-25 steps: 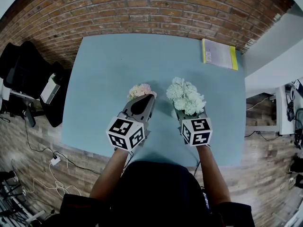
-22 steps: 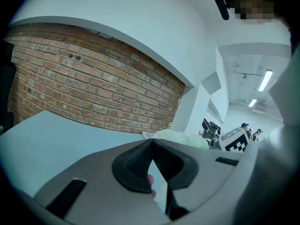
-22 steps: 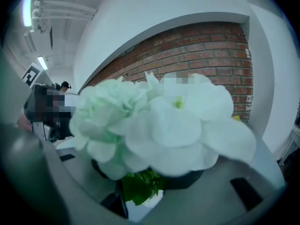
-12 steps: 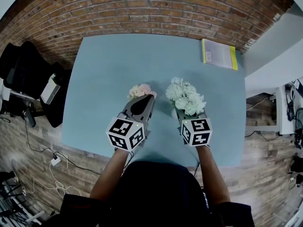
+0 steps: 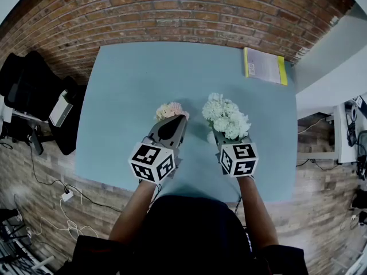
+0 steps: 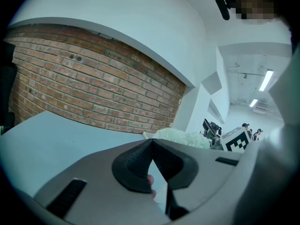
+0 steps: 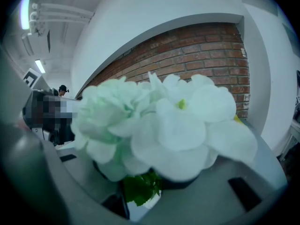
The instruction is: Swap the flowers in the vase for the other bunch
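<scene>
White flowers (image 5: 225,116) seem light, crushable; right tool (image 7: 140,191), jaws just closing, grips their stems; left tool (image 6: 151,143) clenched.

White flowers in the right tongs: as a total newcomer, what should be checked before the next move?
1. Stems inside the right tongs: ok; green stems of the white flowers sit between the jaws, which have just been closing.
2. Firm hold on them: cannot tell; the blooms cover the pads.
3. Shut left tongs: ok; tips together.
4. Their grip on the pink flowers: cannot tell; only petals show below the tips.
5. Place of the vase: cannot tell; none can be made out.
6. Path past the book: ok; it lies at the far corner of the table.
</scene>
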A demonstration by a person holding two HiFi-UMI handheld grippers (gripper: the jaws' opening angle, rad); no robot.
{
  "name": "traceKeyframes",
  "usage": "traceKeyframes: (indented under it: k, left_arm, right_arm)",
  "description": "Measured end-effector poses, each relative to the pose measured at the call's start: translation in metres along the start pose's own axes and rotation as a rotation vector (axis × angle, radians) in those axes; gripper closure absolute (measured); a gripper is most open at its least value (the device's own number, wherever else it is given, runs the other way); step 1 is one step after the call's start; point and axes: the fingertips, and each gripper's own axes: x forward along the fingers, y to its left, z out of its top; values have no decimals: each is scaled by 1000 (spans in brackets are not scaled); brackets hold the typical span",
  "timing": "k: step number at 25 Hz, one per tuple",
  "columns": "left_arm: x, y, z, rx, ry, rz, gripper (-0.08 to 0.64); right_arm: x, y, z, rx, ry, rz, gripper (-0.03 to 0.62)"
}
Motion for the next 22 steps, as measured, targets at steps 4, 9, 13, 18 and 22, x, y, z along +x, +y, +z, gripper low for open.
traceKeyframes:
  k: [4, 9, 13, 18, 22]
  left_arm:
    - [1, -1, 1, 0, -2, 0, 555]
    - [-1, -2, 3, 1, -11, 4, 555]
    - [-5, -3, 6, 0, -24, 9, 555]
    - [-9, -8, 10, 1, -40, 11, 555]
    - [-14, -8, 13, 0, -53, 13, 555]
  right_arm:
    - [-1, -1, 6, 6, -13, 5, 414]
    - [-5, -1, 16, 1, -36, 8, 414]
    - [-10, 0, 27, -11, -52, 9, 414]
    - [-17, 0, 40, -13, -74, 11, 414]
    - [-22, 4, 50, -22, -92, 15, 414]
